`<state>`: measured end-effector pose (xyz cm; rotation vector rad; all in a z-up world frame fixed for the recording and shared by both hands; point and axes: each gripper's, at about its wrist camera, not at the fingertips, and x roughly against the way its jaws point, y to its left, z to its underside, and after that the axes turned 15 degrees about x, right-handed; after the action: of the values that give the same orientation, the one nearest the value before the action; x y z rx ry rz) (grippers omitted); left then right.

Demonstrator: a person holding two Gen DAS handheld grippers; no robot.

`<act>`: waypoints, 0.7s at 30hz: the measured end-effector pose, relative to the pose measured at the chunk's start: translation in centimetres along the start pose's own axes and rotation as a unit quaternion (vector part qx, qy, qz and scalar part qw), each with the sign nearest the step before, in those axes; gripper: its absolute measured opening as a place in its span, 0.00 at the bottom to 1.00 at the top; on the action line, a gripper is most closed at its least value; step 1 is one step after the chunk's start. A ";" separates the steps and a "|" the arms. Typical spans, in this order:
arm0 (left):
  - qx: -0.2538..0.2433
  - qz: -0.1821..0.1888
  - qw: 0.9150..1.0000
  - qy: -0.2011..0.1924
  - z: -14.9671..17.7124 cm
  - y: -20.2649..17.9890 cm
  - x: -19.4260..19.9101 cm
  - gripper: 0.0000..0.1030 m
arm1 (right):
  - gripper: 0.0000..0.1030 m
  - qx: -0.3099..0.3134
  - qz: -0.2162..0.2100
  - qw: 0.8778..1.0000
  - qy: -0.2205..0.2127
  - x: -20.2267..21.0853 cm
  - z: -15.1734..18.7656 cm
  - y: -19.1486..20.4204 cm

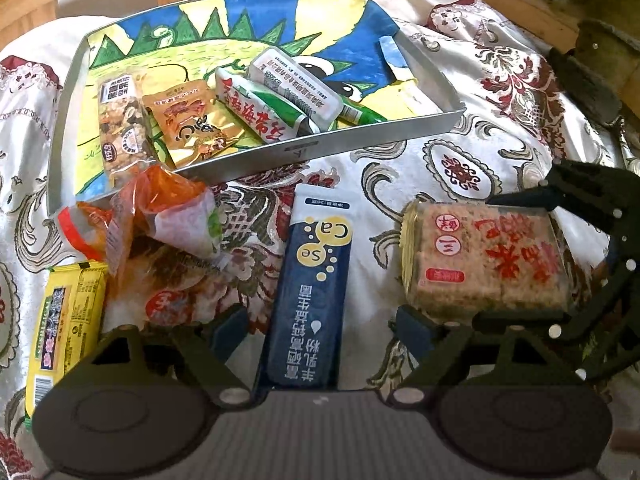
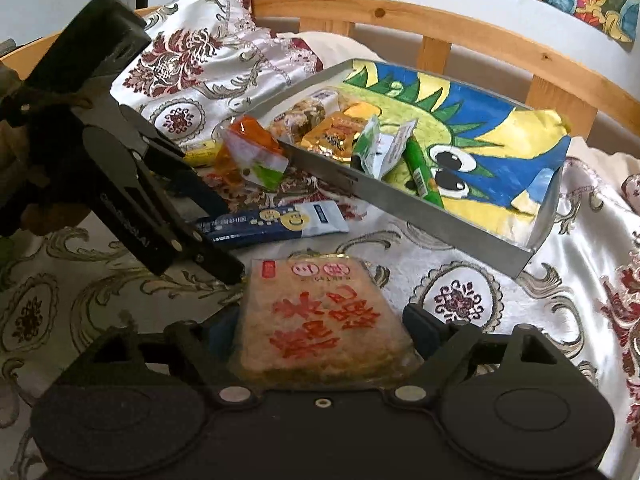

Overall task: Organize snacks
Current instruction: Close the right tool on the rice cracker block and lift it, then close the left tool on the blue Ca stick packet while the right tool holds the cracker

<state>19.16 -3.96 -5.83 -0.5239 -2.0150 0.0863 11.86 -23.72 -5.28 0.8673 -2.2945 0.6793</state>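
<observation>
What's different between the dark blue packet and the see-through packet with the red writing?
The dark blue packet is a long, slim, opaque sachet with yellow bubbles on it; the see-through packet is wider and blockier and shows a pale, crumbly cake inside. The blue one lies between the left gripper's open fingers, the clear one between the right gripper's. Both lie flat on the patterned cloth, outside the tray.

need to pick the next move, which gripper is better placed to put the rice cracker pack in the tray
Right. The right gripper already straddles the rice cracker pack; the left gripper is around the blue sachet.
</observation>
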 end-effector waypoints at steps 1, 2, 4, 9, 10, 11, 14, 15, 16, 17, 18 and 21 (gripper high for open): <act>0.001 -0.001 1.000 0.001 0.0 0.0 -0.1 0.82 | 0.85 -0.002 -0.001 1.000 0.001 0.0 0.1 0.0; 0.001 -0.003 1.000 0.002 -0.1 0.0 -0.1 0.81 | 0.85 -0.001 0.001 1.000 0.001 0.0 0.2 0.1; -0.001 -0.005 1.000 0.002 -0.1 -0.1 -0.1 0.79 | 0.82 0.005 0.004 1.000 -0.001 0.1 0.1 0.3; 0.008 -0.006 1.000 0.005 -0.4 0.0 0.1 0.59 | 0.79 0.010 0.008 1.000 -0.005 0.5 0.1 0.7; 0.011 -0.006 1.000 0.007 -0.5 0.0 0.1 0.57 | 0.79 0.013 0.009 1.000 -0.006 0.5 0.2 0.8; 0.014 -0.007 1.000 0.008 -0.6 0.1 0.1 0.54 | 0.79 0.015 0.009 1.000 -0.006 0.6 0.2 0.9; 0.025 -0.011 1.000 0.009 -0.8 0.2 0.1 0.43 | 0.77 0.017 0.009 1.000 -0.008 0.6 0.1 1.0; 0.029 -0.011 0.999 0.010 -0.8 0.2 0.2 0.42 | 0.76 0.016 0.009 1.000 -0.009 0.6 0.1 1.1; 0.032 -0.011 0.999 0.011 -0.8 0.2 0.2 0.41 | 0.75 0.015 0.009 1.000 -0.010 0.6 0.1 1.1; 0.033 -0.012 0.999 0.012 -0.7 0.1 0.2 0.40 | 0.74 0.014 0.010 1.000 -0.011 0.6 0.1 1.2; 0.033 -0.015 0.999 0.012 -0.7 0.0 0.3 0.39 | 0.74 0.014 0.012 1.000 -0.012 0.7 0.0 1.4; 0.035 -0.021 0.999 0.014 -0.4 -0.4 0.6 0.37 | 0.73 0.021 0.015 1.000 -0.016 0.8 0.0 1.6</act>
<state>19.14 -4.13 -5.03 -0.4357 -1.9867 0.1228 10.24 -22.98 -5.11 0.8711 -2.3333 0.7335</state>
